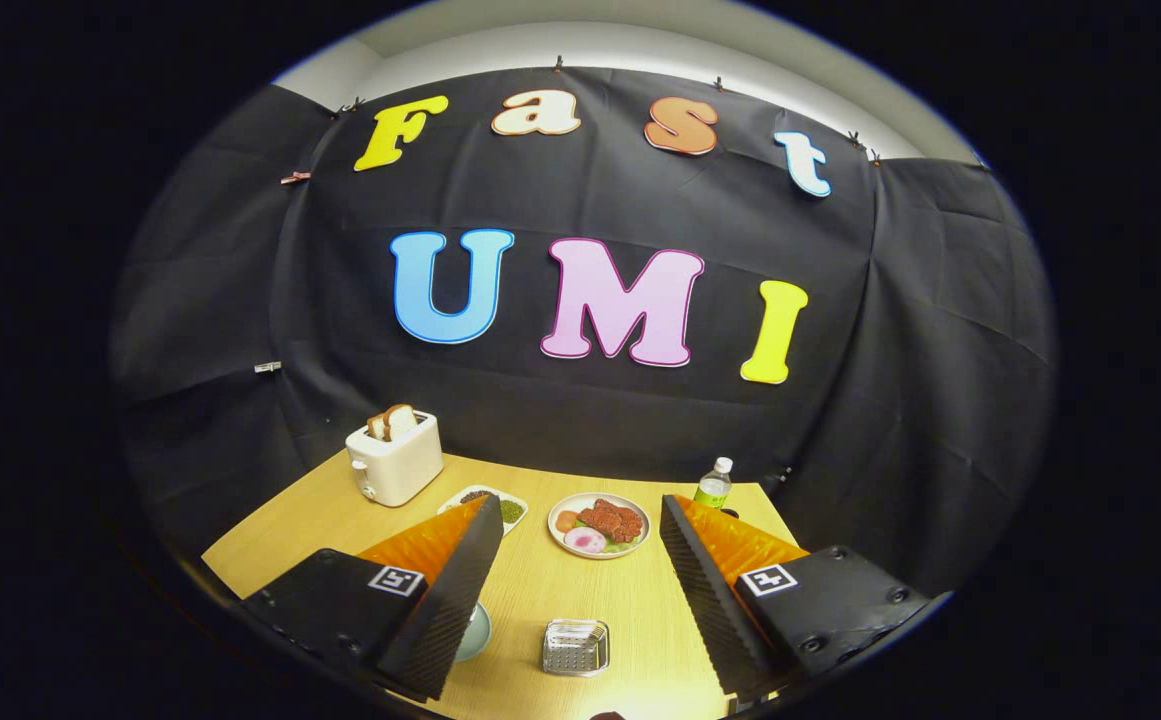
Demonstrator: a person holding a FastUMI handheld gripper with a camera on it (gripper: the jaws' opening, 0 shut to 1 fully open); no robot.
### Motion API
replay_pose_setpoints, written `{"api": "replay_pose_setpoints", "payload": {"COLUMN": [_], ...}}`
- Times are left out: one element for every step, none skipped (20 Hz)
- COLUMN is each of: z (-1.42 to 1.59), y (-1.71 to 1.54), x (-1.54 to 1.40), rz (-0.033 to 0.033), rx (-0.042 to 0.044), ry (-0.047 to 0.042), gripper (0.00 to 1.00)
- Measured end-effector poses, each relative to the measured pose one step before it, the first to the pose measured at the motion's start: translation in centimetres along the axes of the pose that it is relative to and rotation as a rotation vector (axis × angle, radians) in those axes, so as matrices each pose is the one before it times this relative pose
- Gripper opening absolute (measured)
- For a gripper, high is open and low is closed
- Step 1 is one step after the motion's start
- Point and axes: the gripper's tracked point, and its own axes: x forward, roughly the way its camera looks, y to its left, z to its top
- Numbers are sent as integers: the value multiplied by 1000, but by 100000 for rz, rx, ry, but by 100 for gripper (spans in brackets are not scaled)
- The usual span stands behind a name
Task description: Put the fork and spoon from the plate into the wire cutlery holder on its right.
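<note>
The gripper (580, 560) hangs above the wooden table (310, 525), its fingers spread wide apart and holding nothing. Between them, close in, stands the wire cutlery holder (575, 647), a small squarish mesh basket seen from above. A pale bluish plate (475, 632) peeks out from behind the left finger, just left of the holder; whether fork and spoon lie on it cannot be told. Beyond the fingers sits a dish of food (599, 524).

One toaster (395, 459), two plates (599, 524), one bottle (713, 484).
</note>
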Motion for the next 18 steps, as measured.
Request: {"api": "replay_pose_setpoints", "payload": {"z": [-120, -151, -394, -441, -717, -688, -1062, -1050, -1285, -1383, -1690, -1747, -1721, -1595, -1445, -1406, -1407, -1078], "y": [293, 355, 555, 780, 1056, 1249, 1301, 958, 569, 713, 890, 939, 954, 1025, 788, 616, 582, 386], "x": [76, 177, 178, 215, 279, 223, 361, 386, 547, 708, 693, 824, 1042, 1145, 1317, 1140, 1327, 1167], "rz": [572, 818, 1357, 2192, 2944, 3409, 3281, 1637, 646, 867, 998, 1822, 1805, 2096, 958, 439, -128, -414], "rx": [-126, -223, -35, 474, 970, 1246, 1414, 1278, 204, -963, -1561, -1569, 80, 924, 1153, -427, -1378, -1431], "ry": [580, 907, 1391, 2273, 3082, 3788, 4922, 4840, 5214, 5447, 5882, 6337, 5407, 5038, 4355, 4746, 5020, 4047], "gripper": [99, 98, 98, 98, 98, 98, 99, 99, 99, 99, 99, 99, 99, 99, 99, 99, 99, 99]}}
